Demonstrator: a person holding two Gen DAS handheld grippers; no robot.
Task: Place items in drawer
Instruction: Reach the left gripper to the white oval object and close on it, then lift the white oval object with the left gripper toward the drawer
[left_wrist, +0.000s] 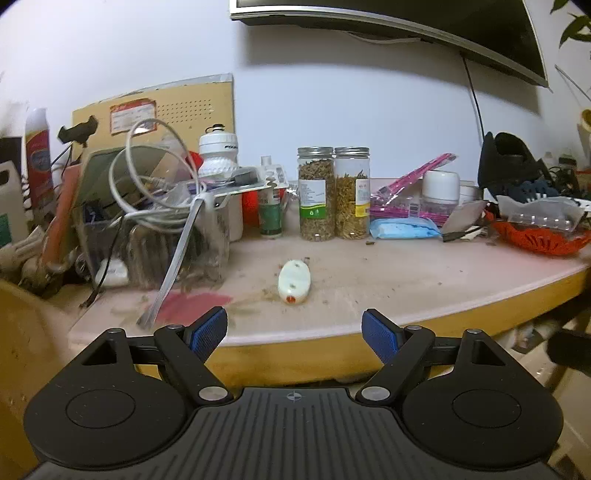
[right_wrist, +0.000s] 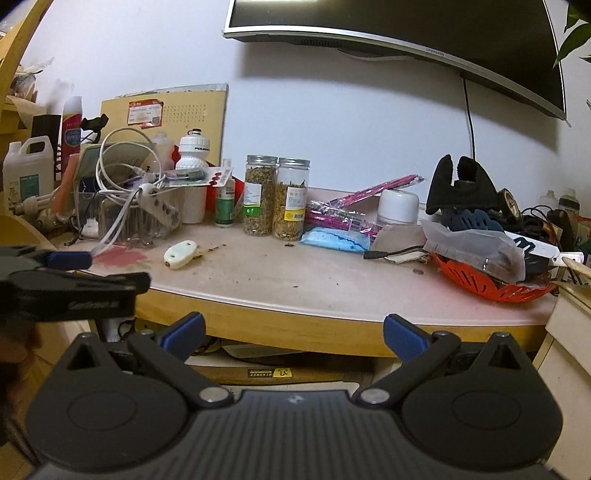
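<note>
A small white oval gadget with a red tip (left_wrist: 294, 282) lies on the pink desktop (left_wrist: 388, 280), just ahead of my open, empty left gripper (left_wrist: 294, 328) at the desk's front edge. It also shows in the right wrist view (right_wrist: 180, 254). Two clear jars of dried herbs (left_wrist: 332, 194) (right_wrist: 275, 199) stand behind it. My right gripper (right_wrist: 293, 334) is open and empty, in front of and below the desk edge. The left gripper (right_wrist: 70, 273) shows at the left of the right wrist view. No drawer is in view.
A clear bin with coiled white cables (left_wrist: 155, 206) and a white bottle (left_wrist: 218, 151) crowd the left. A blue packet (right_wrist: 334, 238), pink packets (right_wrist: 343, 214), a white pot (right_wrist: 399, 206), an orange basket (right_wrist: 487, 282) and a black shoe (right_wrist: 460, 184) sit right. A monitor (right_wrist: 406, 26) hangs above.
</note>
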